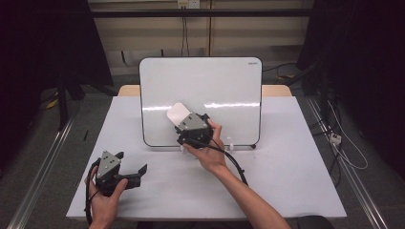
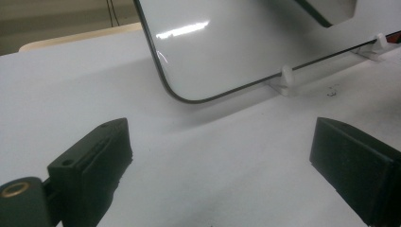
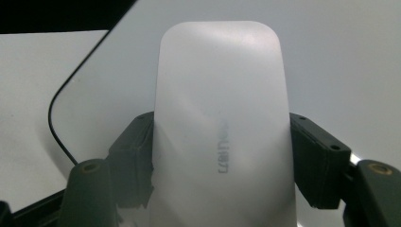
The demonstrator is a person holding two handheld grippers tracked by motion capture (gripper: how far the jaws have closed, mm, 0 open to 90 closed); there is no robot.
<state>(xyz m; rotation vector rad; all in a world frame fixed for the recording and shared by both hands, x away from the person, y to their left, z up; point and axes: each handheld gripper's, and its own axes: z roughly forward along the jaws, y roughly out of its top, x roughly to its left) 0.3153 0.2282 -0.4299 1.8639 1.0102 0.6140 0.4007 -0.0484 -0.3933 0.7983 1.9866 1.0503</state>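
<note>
A whiteboard (image 1: 215, 90) with a dark rim stands tilted on small white feet on the white table (image 1: 286, 181). My right gripper (image 1: 184, 121) is shut on a white eraser (image 1: 177, 113), held against the board's lower left area. In the right gripper view the white eraser (image 3: 222, 123) sits clamped between both black jaws, faint lettering on its back. My left gripper (image 1: 131, 164) rests low on the table at front left, open, nothing between its fingers. In the left gripper view the whiteboard (image 2: 227, 42) corner and one foot (image 2: 286, 78) lie ahead of the left gripper (image 2: 222, 161).
The table's front edge (image 1: 205, 217) runs close to the person's forearms. Dark curtains flank both sides. Cables (image 1: 344, 143) trail on the floor at the right. A metal rail (image 1: 43, 171) runs along the floor at left.
</note>
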